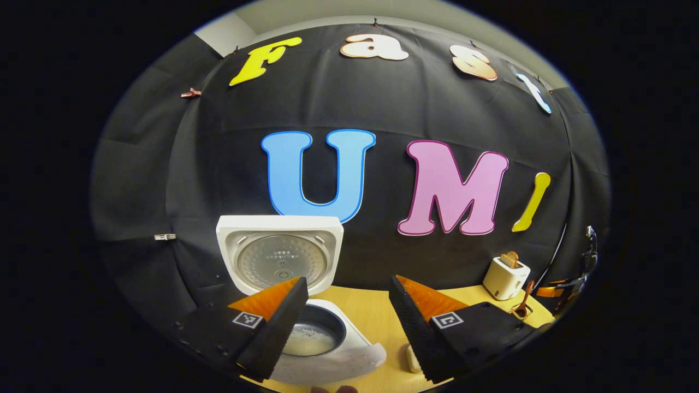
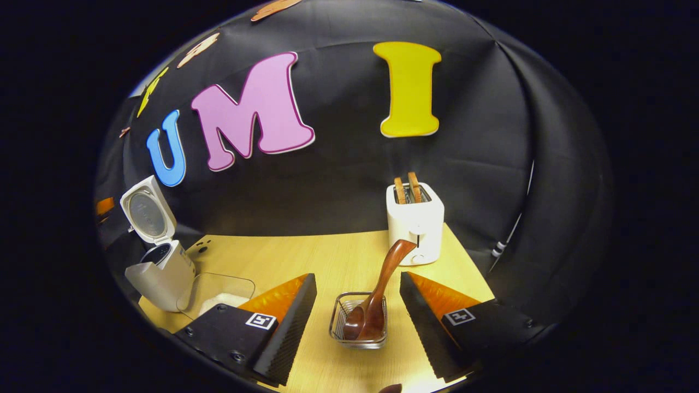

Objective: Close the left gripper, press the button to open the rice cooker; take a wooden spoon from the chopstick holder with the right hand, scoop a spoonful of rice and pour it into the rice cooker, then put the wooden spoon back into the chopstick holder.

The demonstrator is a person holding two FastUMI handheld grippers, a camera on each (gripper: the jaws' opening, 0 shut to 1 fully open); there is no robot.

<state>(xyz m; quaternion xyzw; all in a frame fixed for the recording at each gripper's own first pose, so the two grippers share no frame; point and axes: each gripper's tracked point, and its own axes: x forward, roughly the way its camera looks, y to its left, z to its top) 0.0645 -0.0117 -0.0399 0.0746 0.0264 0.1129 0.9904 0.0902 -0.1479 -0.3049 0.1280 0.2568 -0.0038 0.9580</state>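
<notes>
The white rice cooker stands open, its lid tipped up and back, and the inner pot has something pale at the bottom. My left gripper is open just above and in front of the pot, holding nothing. In the right gripper view, the wooden spoon stands bowl-down in the wire chopstick holder, its handle leaning toward the toaster. My right gripper is open, its fingers on either side of the holder and not touching the spoon. A clear container of rice sits beside the cooker.
A white toaster with two slices of bread stands at the back right of the wooden table, just behind the holder. The black cloth wall closes in the back and right side. The table's right edge runs close by the toaster.
</notes>
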